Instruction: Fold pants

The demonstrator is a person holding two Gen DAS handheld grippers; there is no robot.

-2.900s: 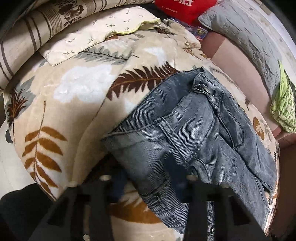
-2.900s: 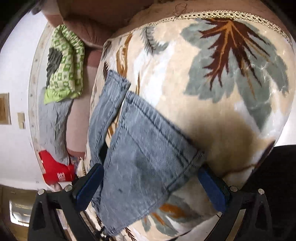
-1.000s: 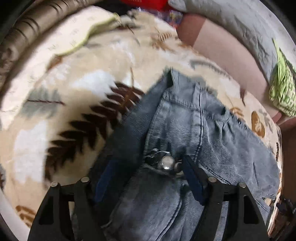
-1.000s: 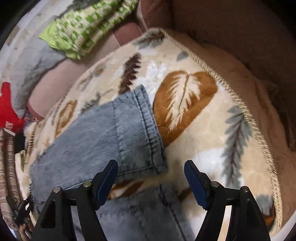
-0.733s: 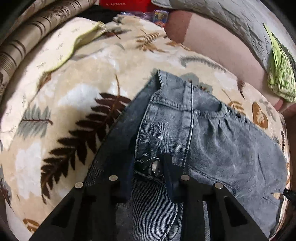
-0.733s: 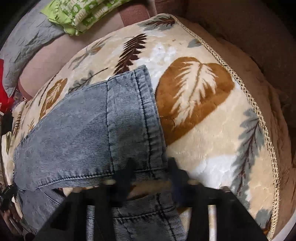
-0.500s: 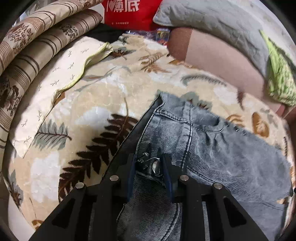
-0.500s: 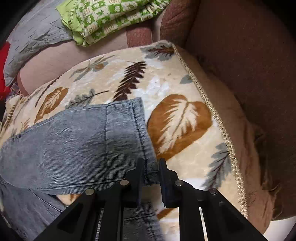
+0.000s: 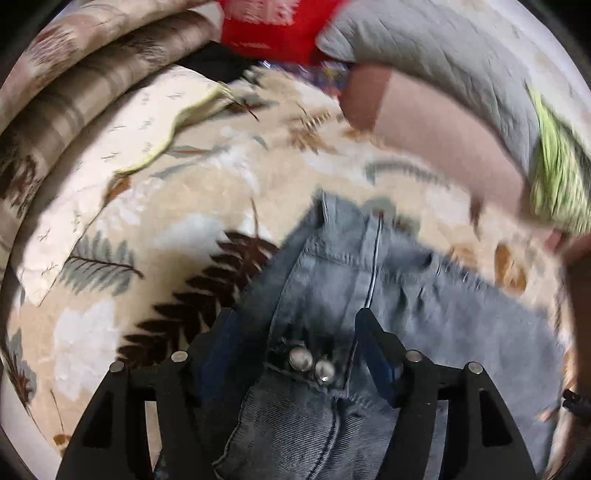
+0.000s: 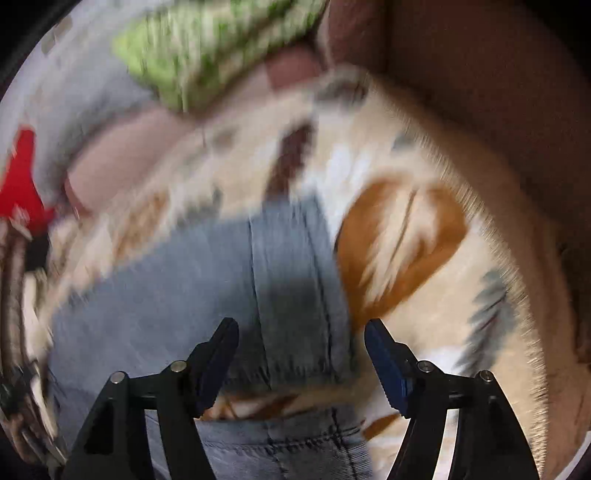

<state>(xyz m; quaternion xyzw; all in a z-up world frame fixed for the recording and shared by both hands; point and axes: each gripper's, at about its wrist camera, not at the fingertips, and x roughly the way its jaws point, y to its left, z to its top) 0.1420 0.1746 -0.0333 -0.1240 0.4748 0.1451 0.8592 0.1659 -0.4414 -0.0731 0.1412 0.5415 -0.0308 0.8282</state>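
Note:
Grey-blue denim pants [image 9: 424, 314] lie on a beige leaf-print blanket [image 9: 155, 236]. In the left wrist view my left gripper [image 9: 295, 339] is open, its fingers standing either side of the waistband with two metal buttons [image 9: 312, 363]. In the right wrist view my right gripper [image 10: 301, 347] is open over the hem of a pant leg [image 10: 295, 280], with a second hem [image 10: 288, 443] lying below it. Both views are motion-blurred.
A cream cloth [image 9: 110, 147] and striped bedding [image 9: 74, 85] lie at the left. A red bag [image 9: 273, 26], a grey quilted cushion [image 9: 443, 62] and a green patterned cloth [image 9: 557, 166] lie at the back. Brown sofa upholstery [image 10: 498, 92] is beyond the blanket edge.
Both grippers were shut on the denim half a second ago and are now open. The waistband and the leg hem lie released on the blanket. Both cameras are moving.

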